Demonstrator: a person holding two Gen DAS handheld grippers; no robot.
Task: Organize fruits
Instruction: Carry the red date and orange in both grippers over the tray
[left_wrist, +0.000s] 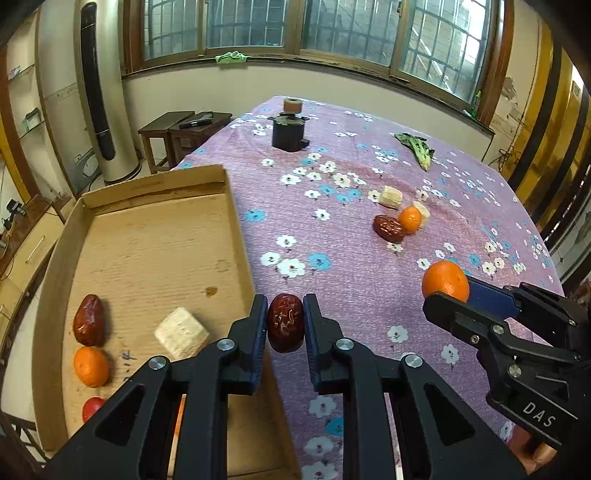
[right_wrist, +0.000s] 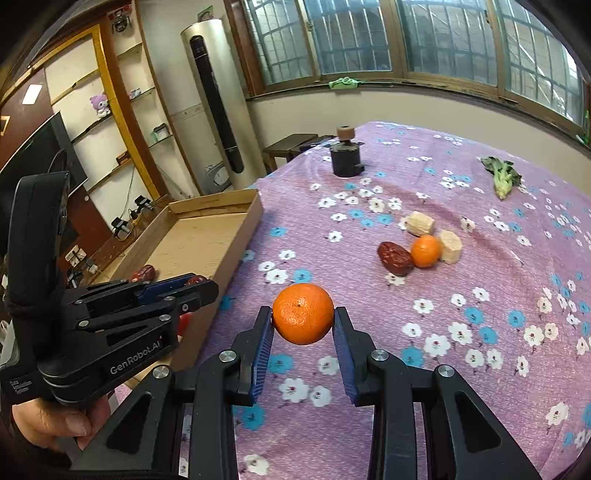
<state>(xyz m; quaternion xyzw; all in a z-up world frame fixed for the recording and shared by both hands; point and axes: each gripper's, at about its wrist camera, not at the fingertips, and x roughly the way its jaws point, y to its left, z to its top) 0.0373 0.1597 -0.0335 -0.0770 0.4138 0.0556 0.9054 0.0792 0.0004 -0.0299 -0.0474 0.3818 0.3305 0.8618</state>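
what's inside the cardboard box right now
The cardboard box holds a red date, an orange, a pale banana chunk and something red; the left gripper covers its near corner.

Both wrist views: same table (left_wrist: 369, 280)

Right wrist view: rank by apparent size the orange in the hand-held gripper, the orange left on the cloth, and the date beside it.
1. Held orange, largest, though nearness to the camera inflates it.
2. and 3. Date and orange on the cloth: too alike to rank.
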